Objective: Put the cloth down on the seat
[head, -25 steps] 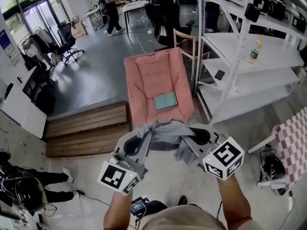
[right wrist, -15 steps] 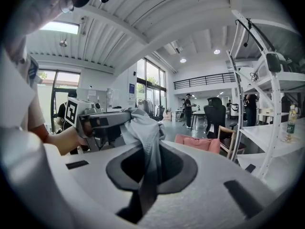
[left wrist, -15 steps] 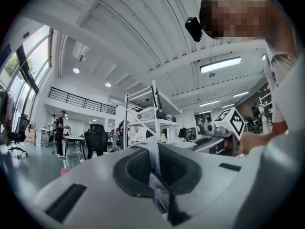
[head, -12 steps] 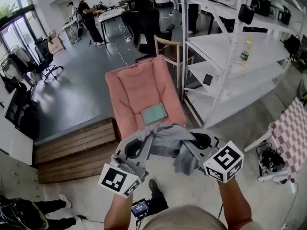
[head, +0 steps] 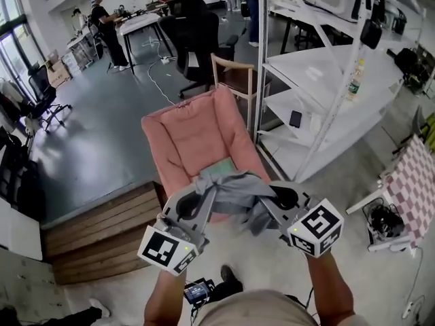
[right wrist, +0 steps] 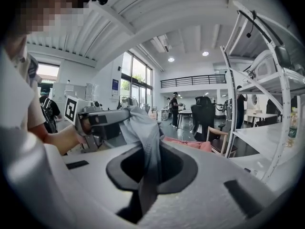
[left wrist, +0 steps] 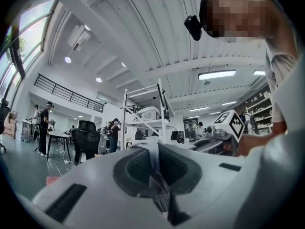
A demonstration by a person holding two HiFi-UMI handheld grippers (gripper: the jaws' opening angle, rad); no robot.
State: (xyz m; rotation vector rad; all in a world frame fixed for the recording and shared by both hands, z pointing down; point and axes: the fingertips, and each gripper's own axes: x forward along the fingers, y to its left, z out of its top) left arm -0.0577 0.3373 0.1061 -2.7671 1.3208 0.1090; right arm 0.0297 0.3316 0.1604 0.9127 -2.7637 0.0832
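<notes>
A grey cloth (head: 234,192) hangs stretched between my two grippers, held up in the air in front of a pink cushioned chair (head: 194,138). My left gripper (head: 202,187) is shut on the cloth's left end, which is pinched between its pads (left wrist: 153,171). My right gripper (head: 264,194) is shut on the right end, where the cloth (right wrist: 143,142) runs out between the jaws. From there a loose fold droops. A flat teal item (head: 216,168) lies on the pink seat, its near edge hidden behind the cloth. The right gripper view shows the chair (right wrist: 188,144) just beyond the cloth.
A white shelving rack (head: 340,94) stands right of the chair, and a wooden chair (head: 234,77) is behind it. A low wooden step (head: 102,226) lies to the left. A checkered fabric (head: 411,182) is at far right. People and office chairs (head: 197,36) are far back.
Both grippers have carried the cloth forward toward the pink chair. The chair now appears closer, and the cloth overlaps the teal item's near edge.
</notes>
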